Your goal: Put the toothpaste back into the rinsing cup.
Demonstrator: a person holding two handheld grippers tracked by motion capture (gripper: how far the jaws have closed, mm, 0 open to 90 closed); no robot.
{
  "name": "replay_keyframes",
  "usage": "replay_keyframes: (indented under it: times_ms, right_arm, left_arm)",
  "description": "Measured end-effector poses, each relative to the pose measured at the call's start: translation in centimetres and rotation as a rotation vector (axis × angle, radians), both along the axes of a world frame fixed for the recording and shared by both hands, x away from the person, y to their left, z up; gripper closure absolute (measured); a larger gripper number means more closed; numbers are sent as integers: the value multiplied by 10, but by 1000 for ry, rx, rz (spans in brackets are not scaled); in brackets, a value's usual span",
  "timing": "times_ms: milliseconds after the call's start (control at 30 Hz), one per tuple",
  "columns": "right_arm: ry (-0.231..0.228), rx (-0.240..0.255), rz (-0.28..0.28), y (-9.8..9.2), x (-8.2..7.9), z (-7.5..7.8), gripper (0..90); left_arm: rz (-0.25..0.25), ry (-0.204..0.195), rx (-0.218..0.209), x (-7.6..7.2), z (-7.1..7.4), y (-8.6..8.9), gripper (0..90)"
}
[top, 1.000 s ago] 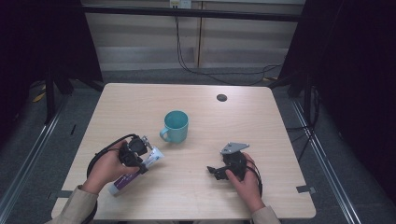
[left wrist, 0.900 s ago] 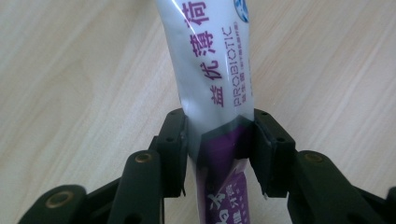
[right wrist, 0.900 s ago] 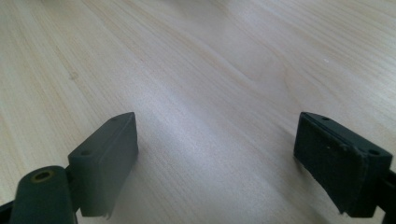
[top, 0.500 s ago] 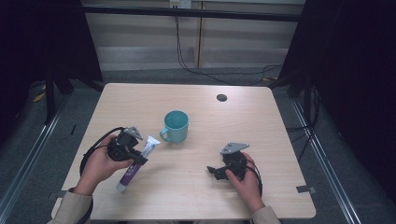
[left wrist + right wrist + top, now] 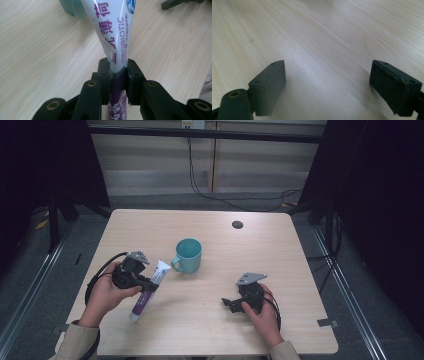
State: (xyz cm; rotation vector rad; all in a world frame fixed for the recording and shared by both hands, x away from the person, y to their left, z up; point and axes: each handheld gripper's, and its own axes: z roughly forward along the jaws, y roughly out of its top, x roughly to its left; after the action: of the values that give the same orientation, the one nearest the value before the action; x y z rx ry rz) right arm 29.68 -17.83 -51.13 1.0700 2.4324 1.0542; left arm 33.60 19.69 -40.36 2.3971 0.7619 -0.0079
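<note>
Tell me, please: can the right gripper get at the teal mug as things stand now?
Probably yes. The right gripper is open and holds nothing, and bare table lies between it and the teal mug. The toothpaste tube, clamped in the left gripper, is on the mug's other side.

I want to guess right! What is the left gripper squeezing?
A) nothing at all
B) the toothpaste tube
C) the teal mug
B: in the left gripper view, the left gripper has its jaws pressed on both sides of the white and purple toothpaste tube, while the teal mug stands apart on the table.
</note>
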Motion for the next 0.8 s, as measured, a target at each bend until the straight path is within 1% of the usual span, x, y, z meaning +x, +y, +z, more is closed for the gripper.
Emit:
replay_keyframes:
  times_ms: [33,100,133,167,200,233,267,300,333,367,400,433,467,500,533,567,600,633,667,700,733,767,800]
  right_arm:
    - [-1,0,1,0,0,0,132]
    - [0,0,0,0,0,0,132]
    - [0,0,0,0,0,0,132]
    - [-2,0,1,0,0,0,132]
    - [-2,0,1,0,0,0,132]
    - [-2,0,1,0,0,0,132]
    - [-1,-1,1,0,0,0,132]
    - [0,0,0,0,0,0,132]
    - [-1,0,0,0,0,0,132]
    - [0,0,0,0,0,0,132]
    - [-2,-1,1,0,0,0,132]
    - [-1,0,0,0,0,0,132]
    - [-1,0,0,0,0,0,132]
    - [-1,0,0,0,0,0,132]
    - [-2,0,1,0,0,0,132]
    - [-2,0,1,0,0,0,132]
    - [-1,-1,1,0,0,0,132]
    - [-1,-1,1,0,0,0,132]
    - [-1,0,0,0,0,0,132]
    - [-1,0,0,0,0,0,132]
    - [-1,0,1,0,0,0,132]
    - [-1,0,1,0,0,0,132]
    - [0,0,1,0,0,0,132]
  left_arm:
    - [-6,-6,-1,1,1,1,767]
    - [1,-3,-8,1,2,2,767]
    - [13,-11,-35,2,4,4,767]
    - [25,-16,-42,2,6,4,768]
    - [24,-25,-51,2,7,6,768]
    - [24,-25,-51,2,7,6,768]
    - [37,-45,-73,1,10,7,768]
    - [33,-50,-84,2,12,9,768]
    - [40,-48,-95,2,14,9,769]
    - [40,-48,-95,2,14,9,768]
    - [50,-65,-124,2,16,11,769]
    - [50,-65,-124,2,16,11,769]
    - [61,-76,-152,2,19,12,769]
    - [61,-76,-152,2,19,12,769]
    - [65,-74,-177,3,21,13,769]
    - [65,-74,-177,3,21,13,769]
    - [78,-88,-189,2,23,13,769]
    - [78,-88,-189,2,23,13,769]
    - [74,-105,-211,3,26,14,769]
    - [74,-105,-211,3,26,14,768]
    - [82,-111,-238,4,28,15,768]
    - [82,-111,-238,4,28,15,768]
    - [85,-122,-251,4,30,16,769]
